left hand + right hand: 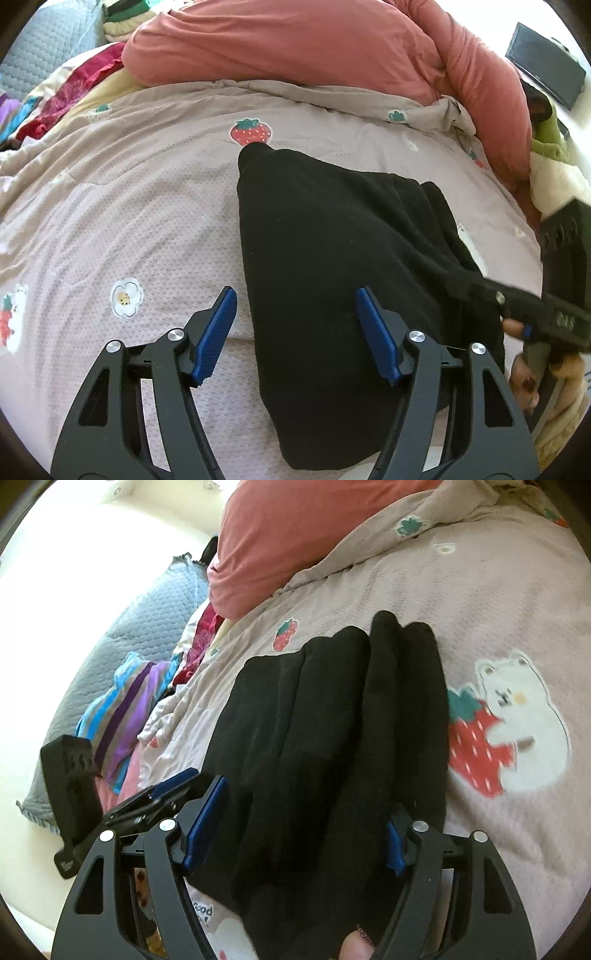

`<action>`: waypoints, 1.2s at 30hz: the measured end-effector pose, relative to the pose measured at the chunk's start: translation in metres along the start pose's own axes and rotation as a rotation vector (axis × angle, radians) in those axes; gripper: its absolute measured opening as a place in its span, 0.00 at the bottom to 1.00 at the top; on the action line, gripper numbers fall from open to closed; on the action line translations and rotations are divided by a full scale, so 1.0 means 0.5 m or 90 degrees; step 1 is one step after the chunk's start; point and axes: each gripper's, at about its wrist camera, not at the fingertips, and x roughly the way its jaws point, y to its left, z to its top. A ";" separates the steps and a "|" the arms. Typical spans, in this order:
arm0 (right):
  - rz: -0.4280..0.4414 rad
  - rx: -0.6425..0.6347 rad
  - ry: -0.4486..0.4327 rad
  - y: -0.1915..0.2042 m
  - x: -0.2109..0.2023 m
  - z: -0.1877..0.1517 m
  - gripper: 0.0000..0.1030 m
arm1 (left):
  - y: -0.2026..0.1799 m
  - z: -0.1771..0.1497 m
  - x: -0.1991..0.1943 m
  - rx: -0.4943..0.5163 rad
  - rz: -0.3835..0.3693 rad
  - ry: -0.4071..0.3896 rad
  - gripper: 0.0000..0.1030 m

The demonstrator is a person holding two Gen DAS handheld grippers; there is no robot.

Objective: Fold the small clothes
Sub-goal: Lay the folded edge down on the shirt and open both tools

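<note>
Strawberry-print quilt (147, 206) bears black garment (332, 258), partly hiding right tool (299, 823)

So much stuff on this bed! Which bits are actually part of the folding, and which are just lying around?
Part of the job:
- black garment, spread on the bedspread
- left gripper, open over it
- right gripper, open, with the garment between its fingers

Just lying about:
- pink duvet
- striped cloth
- red cloth
- grey quilted pillow
- strawberry-print bedspread

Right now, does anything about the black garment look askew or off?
The black garment lies bunched in uneven lengthwise ridges on the bedspread, not flat. Both the left gripper and right gripper are open.
</note>
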 end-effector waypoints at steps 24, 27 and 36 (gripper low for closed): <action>-0.173 -0.179 -0.006 0.040 -0.006 -0.020 0.21 | -0.035 -0.022 0.011 0.023 -0.033 0.027 0.65; -0.157 -0.143 -0.021 0.019 -0.018 -0.031 0.28 | -0.035 -0.032 0.015 0.023 -0.033 0.030 0.65; -0.087 -0.075 -0.024 0.022 -0.065 -0.072 0.44 | -0.033 -0.038 0.006 0.014 -0.035 0.024 0.67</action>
